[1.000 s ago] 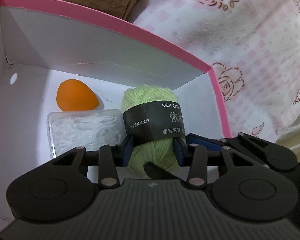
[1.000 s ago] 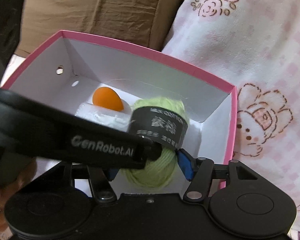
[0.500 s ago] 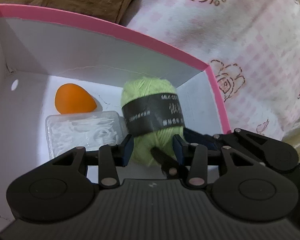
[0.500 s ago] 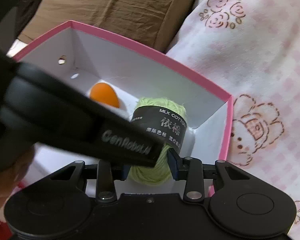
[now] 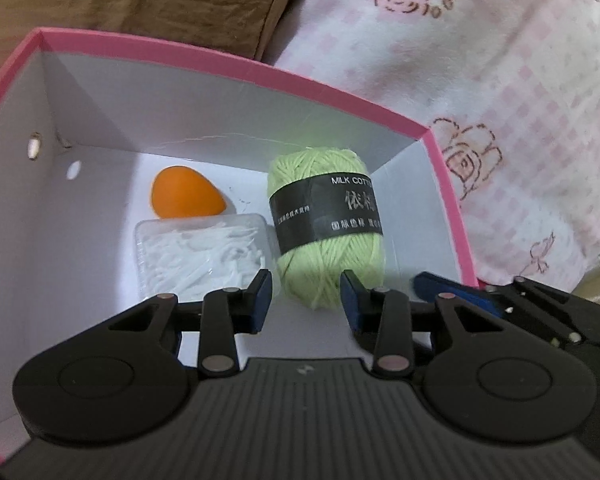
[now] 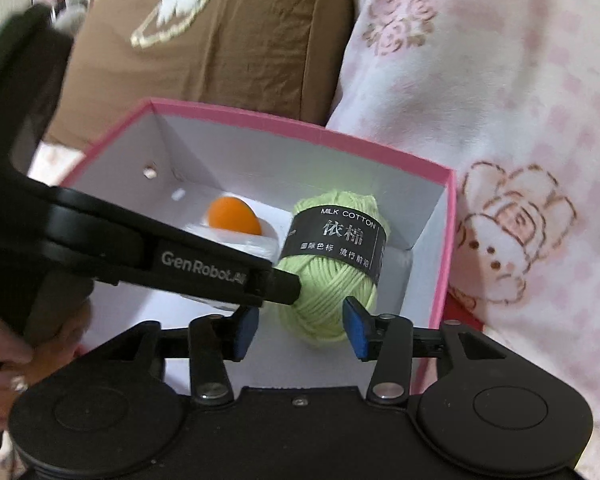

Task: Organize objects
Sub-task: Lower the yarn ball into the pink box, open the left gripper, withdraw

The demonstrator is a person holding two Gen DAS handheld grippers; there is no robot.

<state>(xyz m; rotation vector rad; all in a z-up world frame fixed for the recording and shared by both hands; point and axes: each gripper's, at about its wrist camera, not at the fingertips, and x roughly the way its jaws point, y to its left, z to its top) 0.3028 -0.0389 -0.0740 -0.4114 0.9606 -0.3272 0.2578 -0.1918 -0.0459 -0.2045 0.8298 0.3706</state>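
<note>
Pink box (image 5: 236, 60) holds green yarn (image 5: 328, 236); both grippers' fingers apart.

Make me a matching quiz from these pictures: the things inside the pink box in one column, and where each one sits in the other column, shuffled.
Things:
1. green yarn ball
2. orange egg-shaped object
3. clear plastic case of white picks
4. pink box

Places or states:
A. toward the far wall, behind the clear case
B. on the pink and white floral blanket, lid off
C. by the right-hand wall, wrapped in a black label
D. in front of the orange object, left of the yarn

Pairs: 1-C, 2-A, 3-D, 4-B
</note>
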